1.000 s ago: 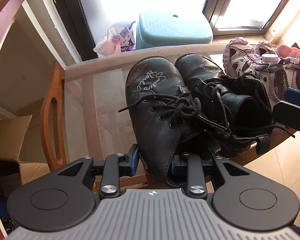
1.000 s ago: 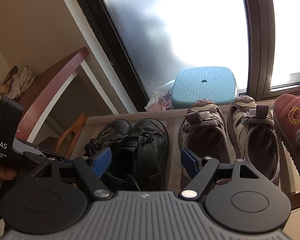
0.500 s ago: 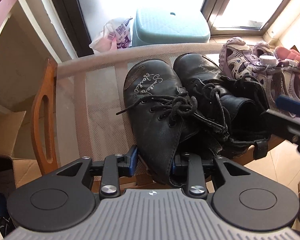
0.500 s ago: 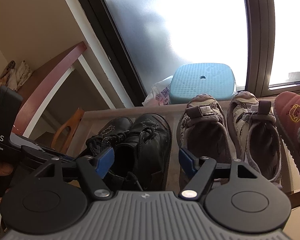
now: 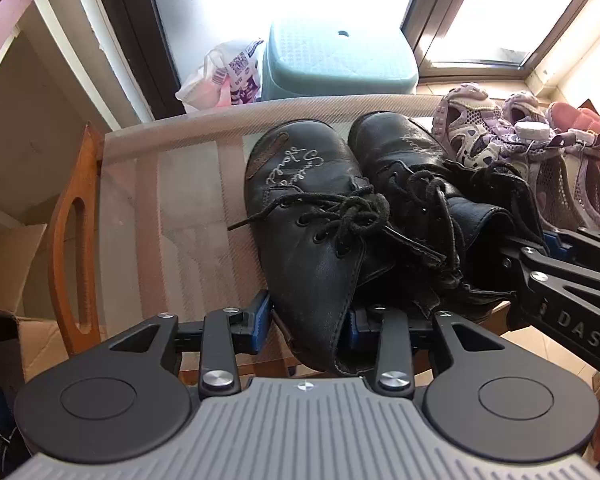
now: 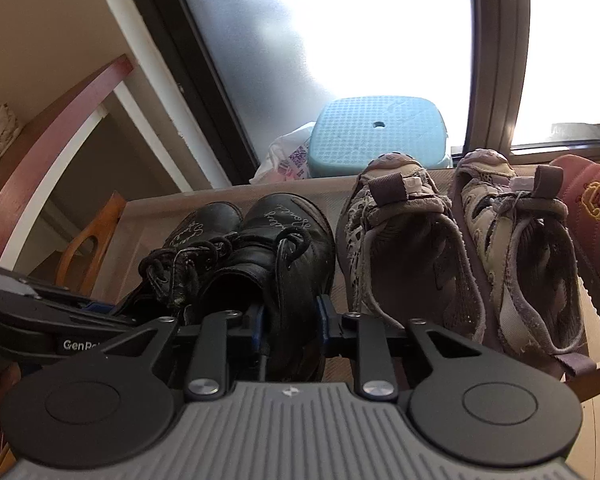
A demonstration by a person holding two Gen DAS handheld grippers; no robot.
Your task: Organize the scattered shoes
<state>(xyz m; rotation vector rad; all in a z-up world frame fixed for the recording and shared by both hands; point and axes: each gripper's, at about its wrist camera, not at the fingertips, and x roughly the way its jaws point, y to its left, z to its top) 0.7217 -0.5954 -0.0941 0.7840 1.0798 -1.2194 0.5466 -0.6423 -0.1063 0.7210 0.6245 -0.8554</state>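
- we read white cursive stitching on the toe of the left black boot (image 5: 304, 216); the letters are not legible enough for us to spell out.
- the right black boot (image 6: 288, 256) carries the same script on its toe.
- in the left wrist view we read "das" on the body of the right gripper (image 5: 556, 252); in the right wrist view we read "genro", cut off, on the body of the left gripper (image 6: 100, 308).
- the plastic bag (image 5: 224, 76) beside the teal stool (image 5: 336, 60) shows a qr code and barcode print.
- the left gripper (image 5: 306, 320) has its fingers clamped on the heel of the left black boot.
- the right gripper (image 6: 288, 322) has its fingers clamped on the heel collar of the right black boot.
- both boots sit side by side, touching, toes toward the window, on the mesh shelf (image 5: 172, 200).
- only the right wrist view shows us the open insides of the two purple-grey sneakers (image 6: 408, 264), just beside the right boot, and the yellow bear emblem on the pink slipper (image 6: 592, 200).
- only the left wrist view shows us the cardboard box (image 5: 8, 272) below the shelf.
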